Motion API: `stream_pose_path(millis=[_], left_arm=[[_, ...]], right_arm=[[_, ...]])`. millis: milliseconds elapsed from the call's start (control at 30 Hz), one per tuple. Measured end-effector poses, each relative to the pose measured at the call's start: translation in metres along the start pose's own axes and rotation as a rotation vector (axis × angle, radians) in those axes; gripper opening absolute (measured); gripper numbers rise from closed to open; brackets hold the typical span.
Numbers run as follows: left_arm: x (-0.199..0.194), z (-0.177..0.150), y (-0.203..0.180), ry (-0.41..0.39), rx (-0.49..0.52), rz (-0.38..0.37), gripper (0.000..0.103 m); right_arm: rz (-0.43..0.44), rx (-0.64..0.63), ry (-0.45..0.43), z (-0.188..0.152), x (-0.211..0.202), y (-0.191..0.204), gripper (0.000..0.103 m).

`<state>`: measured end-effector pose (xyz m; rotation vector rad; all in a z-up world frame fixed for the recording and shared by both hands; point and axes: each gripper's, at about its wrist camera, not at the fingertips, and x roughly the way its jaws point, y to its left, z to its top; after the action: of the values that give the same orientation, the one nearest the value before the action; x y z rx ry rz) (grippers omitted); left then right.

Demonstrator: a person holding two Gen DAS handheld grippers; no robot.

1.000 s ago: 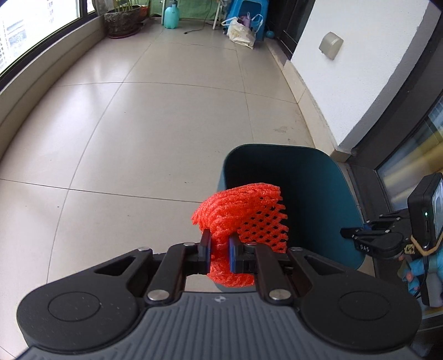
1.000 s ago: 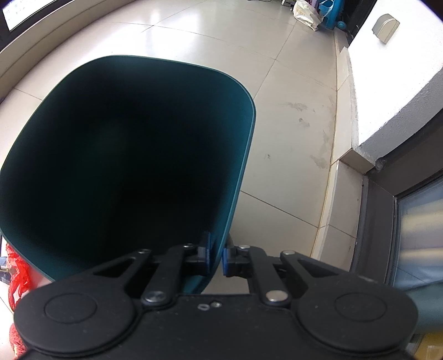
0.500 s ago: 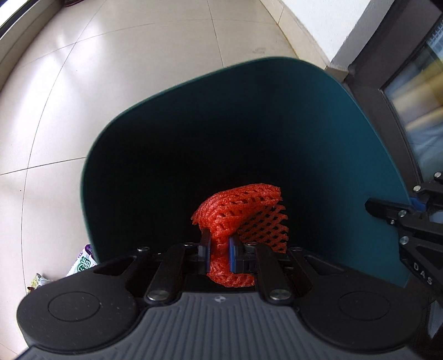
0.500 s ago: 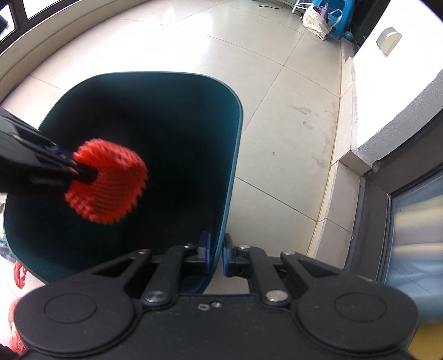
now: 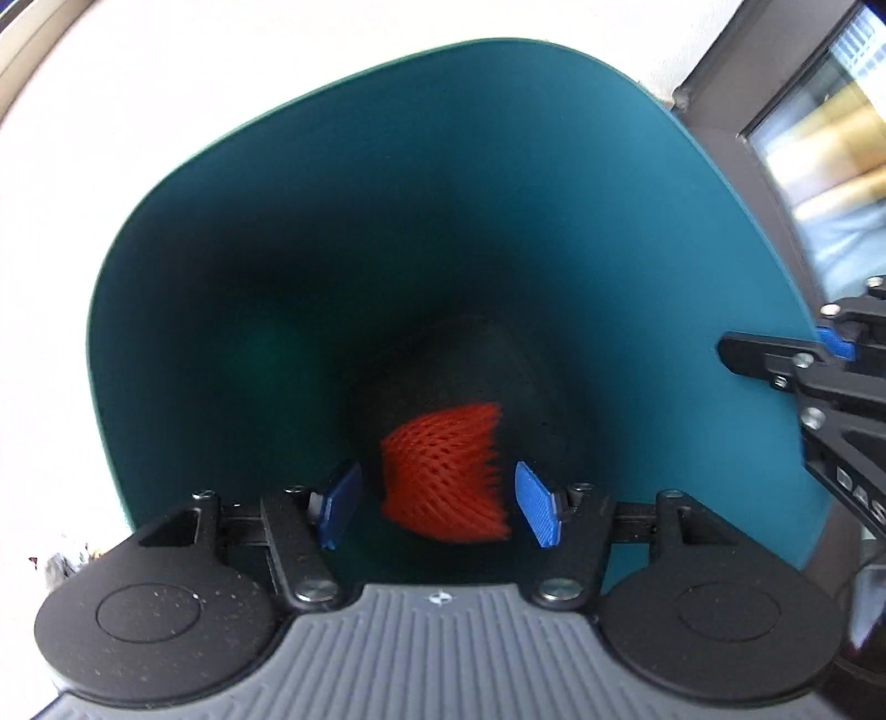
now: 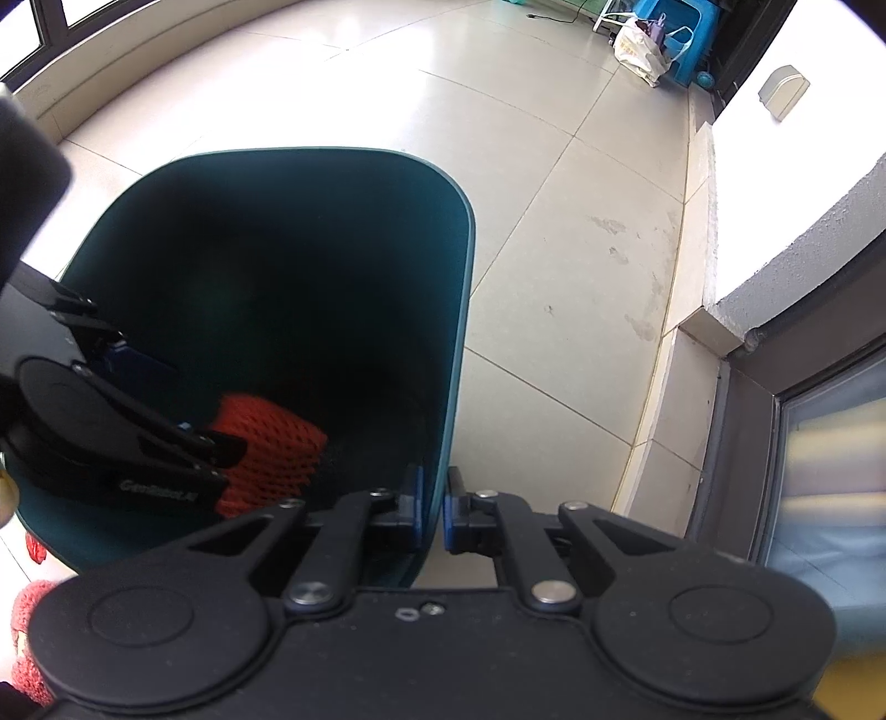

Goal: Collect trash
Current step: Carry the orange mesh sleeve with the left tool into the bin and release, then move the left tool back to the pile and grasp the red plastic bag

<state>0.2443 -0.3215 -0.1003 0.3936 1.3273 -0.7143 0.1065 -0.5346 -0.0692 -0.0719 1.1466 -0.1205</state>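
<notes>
A teal trash bin (image 5: 554,166) fills the left wrist view and stands at the left in the right wrist view (image 6: 465,310). My left gripper (image 5: 440,512) is open over the bin's mouth. A red foam fruit net (image 5: 446,471) is loose between and beyond the blue pads, inside the bin; it also shows in the right wrist view (image 6: 266,448). My right gripper (image 6: 433,509) is shut on the bin's near right rim and also shows at the right edge of the left wrist view (image 5: 830,349).
The bin stands on pale floor tiles (image 6: 581,249). A white wall and dark door frame (image 6: 803,332) are to the right. More red netting (image 6: 27,637) lies on the floor at the bin's left. A blue stool and bag (image 6: 659,33) stand far back.
My left gripper moved over the bin with the red net, then opened; the net has left the pads and sits lower in the bin. My right gripper stays shut on the rim.
</notes>
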Motion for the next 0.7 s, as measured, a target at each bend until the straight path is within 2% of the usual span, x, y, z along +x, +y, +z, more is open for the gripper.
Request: stream_pose_path(millis=[300,500,700], left_arm=[[-0.056,-0.020,0.015,-0.122,-0.020,0.054,0.060],[-0.090,-0.038,0.040,-0.193,-0.081,0.057,0.060],[-0.116,-0.065,0.071,-0.241,-0.146,0.110,0.060]], right_arm=[[0.001,0.006,-0.006,-0.005,-0.008,0.007,0.005],[-0.003,0.006,-0.001,-0.006,-0.011,0.013,0.005],[-0.002,0.005,-0.003,-0.005,-0.012,0.014,0.005]])
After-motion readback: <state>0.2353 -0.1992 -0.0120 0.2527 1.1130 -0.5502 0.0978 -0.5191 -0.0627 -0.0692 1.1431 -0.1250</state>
